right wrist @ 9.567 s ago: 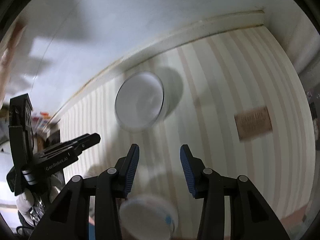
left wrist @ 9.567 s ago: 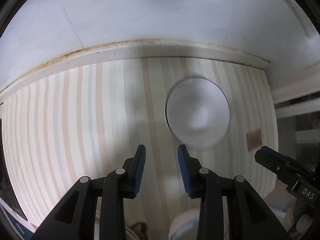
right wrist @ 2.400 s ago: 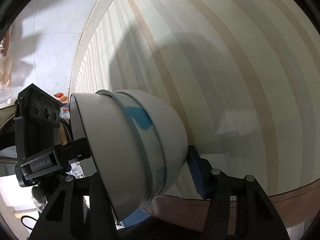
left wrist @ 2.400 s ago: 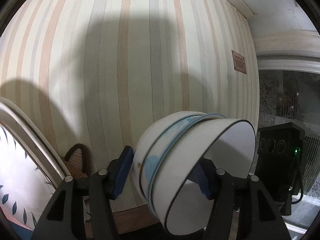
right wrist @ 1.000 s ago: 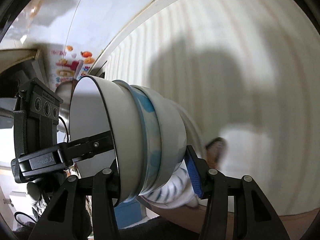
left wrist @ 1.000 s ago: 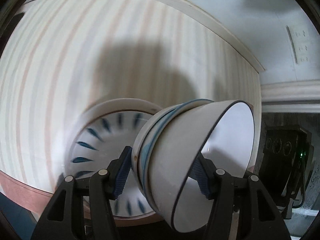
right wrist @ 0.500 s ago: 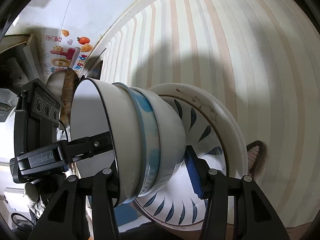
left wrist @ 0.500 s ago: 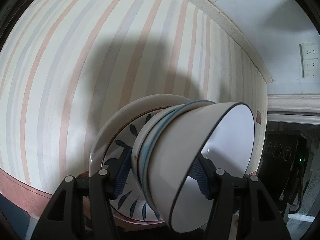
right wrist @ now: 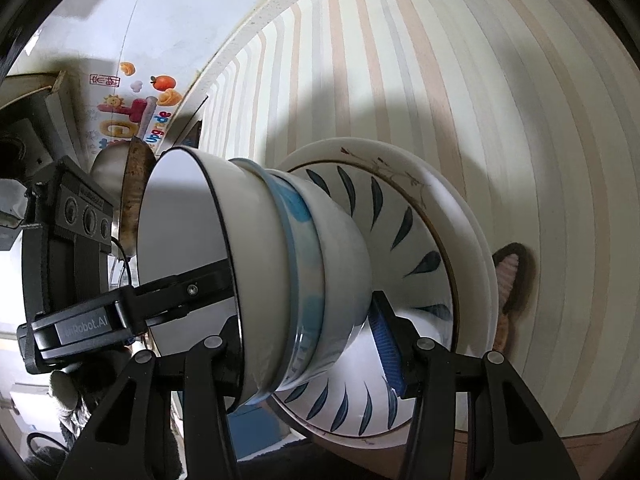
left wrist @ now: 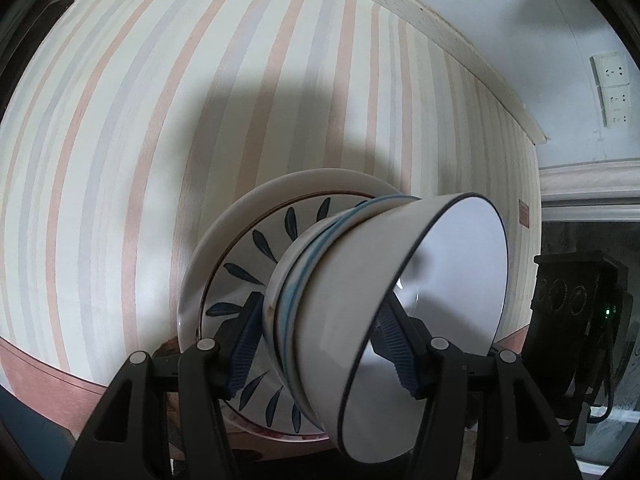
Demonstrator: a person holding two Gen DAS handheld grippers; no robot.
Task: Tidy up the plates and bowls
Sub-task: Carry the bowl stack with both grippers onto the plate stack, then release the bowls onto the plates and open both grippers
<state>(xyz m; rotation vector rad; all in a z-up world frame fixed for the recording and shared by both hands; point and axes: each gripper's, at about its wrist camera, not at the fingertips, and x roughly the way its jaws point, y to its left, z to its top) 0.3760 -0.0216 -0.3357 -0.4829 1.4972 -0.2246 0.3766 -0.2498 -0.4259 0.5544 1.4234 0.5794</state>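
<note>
while both grippers clamp the same nested bowls (left wrist: 384, 300), much of the scene sits behind that stack. the left gripper (left wrist: 324, 340) stands about half open, its blue pads pressed on opposite sides of the bowls; the right gripper (right wrist: 308, 344) grips them likewise, though its left pad is hidden behind the rim of the innermost bowl. at least three bowls are nested, a blue-banded one between two white ones, and they are tilted on their side over the plates (right wrist: 404, 216) near the front edge of the striped table (left wrist: 120, 160). whether the lowest bowl touches the leaf-patterned plate cannot be told, as the contact point is covered. a plain white plate lies under the patterned one, only its rim showing. beyond the plates, a dark-rimmed pinkish thing (right wrist: 510, 276) pokes out, mostly hidden and hard to identify. behind the bowls in the right view, a brown-edged round item (right wrist: 134, 196) is partly cut off.
</note>
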